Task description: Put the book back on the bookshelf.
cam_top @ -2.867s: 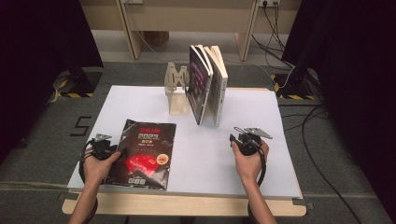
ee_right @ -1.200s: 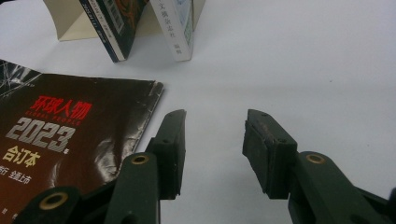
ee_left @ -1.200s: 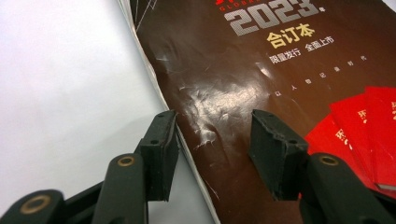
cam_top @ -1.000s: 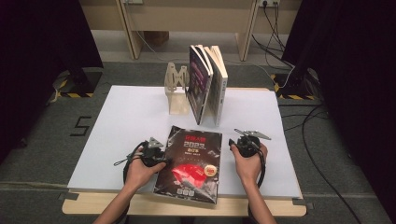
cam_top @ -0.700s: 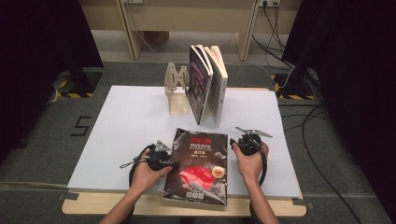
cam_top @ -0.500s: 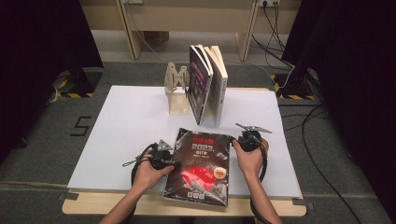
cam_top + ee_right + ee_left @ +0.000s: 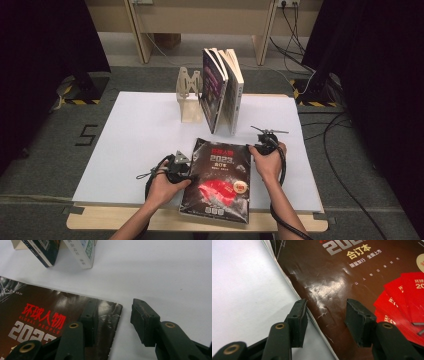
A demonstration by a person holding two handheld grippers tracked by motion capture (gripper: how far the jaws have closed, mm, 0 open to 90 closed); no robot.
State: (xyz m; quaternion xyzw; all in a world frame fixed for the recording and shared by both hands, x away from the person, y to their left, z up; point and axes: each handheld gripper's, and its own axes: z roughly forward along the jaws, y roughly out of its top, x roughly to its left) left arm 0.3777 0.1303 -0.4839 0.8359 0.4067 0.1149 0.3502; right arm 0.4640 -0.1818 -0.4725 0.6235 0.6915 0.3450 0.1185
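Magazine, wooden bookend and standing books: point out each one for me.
Magazine point(image 7: 220, 182): high view, middle of its dark cover, flat on the table.
Wooden bookend point(image 7: 189, 97): high view, its pale upright panel.
Standing books point(image 7: 222, 90): high view, the covers beside the bookend.

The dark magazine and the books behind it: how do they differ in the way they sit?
The magazine lies flat on the white table, cover up; the books stand upright on their bottom edges, leaning against the wooden stand. The magazine lies near the table's front edge, between two hand-held grippers; the books stand toward the far edge, with no gripper at them. The magazine is single; the books are several together. All rest on the same table.
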